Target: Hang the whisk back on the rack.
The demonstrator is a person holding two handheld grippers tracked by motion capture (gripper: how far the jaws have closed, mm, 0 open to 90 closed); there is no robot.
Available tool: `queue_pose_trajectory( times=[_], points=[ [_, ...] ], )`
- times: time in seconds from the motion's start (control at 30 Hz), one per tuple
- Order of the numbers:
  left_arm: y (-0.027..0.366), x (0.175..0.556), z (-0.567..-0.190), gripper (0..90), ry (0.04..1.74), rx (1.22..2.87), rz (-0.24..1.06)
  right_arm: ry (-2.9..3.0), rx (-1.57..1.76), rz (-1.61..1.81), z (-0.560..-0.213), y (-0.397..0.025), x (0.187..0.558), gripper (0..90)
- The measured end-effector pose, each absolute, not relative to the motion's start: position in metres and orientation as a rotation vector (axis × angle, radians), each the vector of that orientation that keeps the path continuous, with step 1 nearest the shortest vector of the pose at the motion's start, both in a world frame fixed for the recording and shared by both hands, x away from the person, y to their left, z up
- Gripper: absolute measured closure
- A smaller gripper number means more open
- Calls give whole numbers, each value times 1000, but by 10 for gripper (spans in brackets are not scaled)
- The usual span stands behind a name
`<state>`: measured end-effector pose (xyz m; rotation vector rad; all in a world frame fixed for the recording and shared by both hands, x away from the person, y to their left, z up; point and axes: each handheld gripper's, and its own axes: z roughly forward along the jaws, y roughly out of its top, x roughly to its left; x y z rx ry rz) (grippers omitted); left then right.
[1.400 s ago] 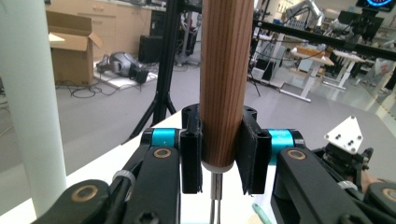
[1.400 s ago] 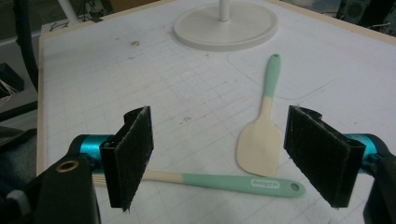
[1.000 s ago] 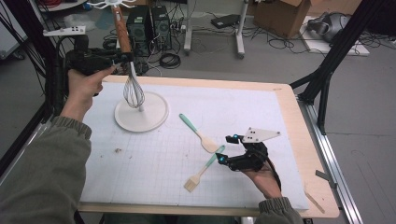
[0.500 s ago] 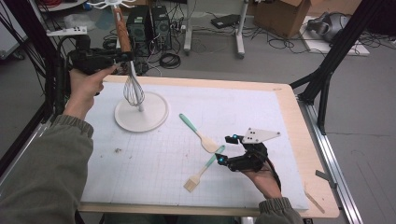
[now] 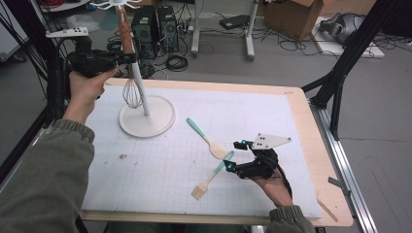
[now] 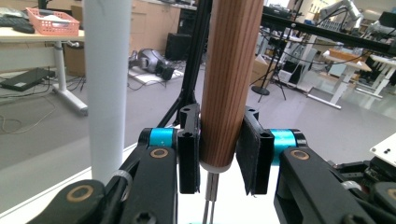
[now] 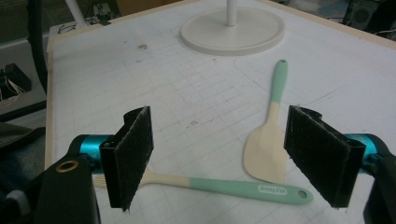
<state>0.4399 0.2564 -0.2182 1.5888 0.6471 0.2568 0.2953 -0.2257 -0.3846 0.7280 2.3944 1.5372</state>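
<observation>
The left gripper (image 6: 217, 151) has its fingers (image 6: 188, 156) clamped on the whisk (image 5: 129, 73), pinching the lower end of its wooden handle just above where the wires begin. The whisk hangs nearly upright, handle up, wire head down over the round stand base (image 5: 163, 121), right beside the white pole (image 6: 106, 84). The handle's top is cut off in the left gripper view. Over at the right gripper (image 7: 233, 156), fingers spread wide, gripping nothing, above the pastry brush (image 7: 224, 185) and spatula (image 7: 268, 135) on the tabletop (image 5: 272, 116).
</observation>
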Motion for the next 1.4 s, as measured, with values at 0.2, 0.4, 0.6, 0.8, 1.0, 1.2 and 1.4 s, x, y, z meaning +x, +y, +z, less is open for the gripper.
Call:
queue_pose_trajectory(
  times=[0.2,0.4,0.6,0.8,1.0,1.2,1.4],
  points=[
    [257,441,-218,704,673,1576,258,2395,725,1538,-385,-225,296,230],
    [256,441,-219,697,684,1585,268,2396,721,1537,-385,-225,295,229],
    [259,438,-217,654,697,1606,292,2392,727,1536,-384,-226,295,230],
    [265,432,-213,593,697,1625,332,2390,733,1529,-384,-227,295,230],
    [275,424,-207,601,689,1642,347,2376,754,1532,-384,-231,296,229],
    [279,415,-199,678,659,1704,364,2368,773,1531,-385,-236,298,223],
    [288,408,-185,746,642,1696,359,2348,787,1550,-385,-237,300,219]
  ],
)
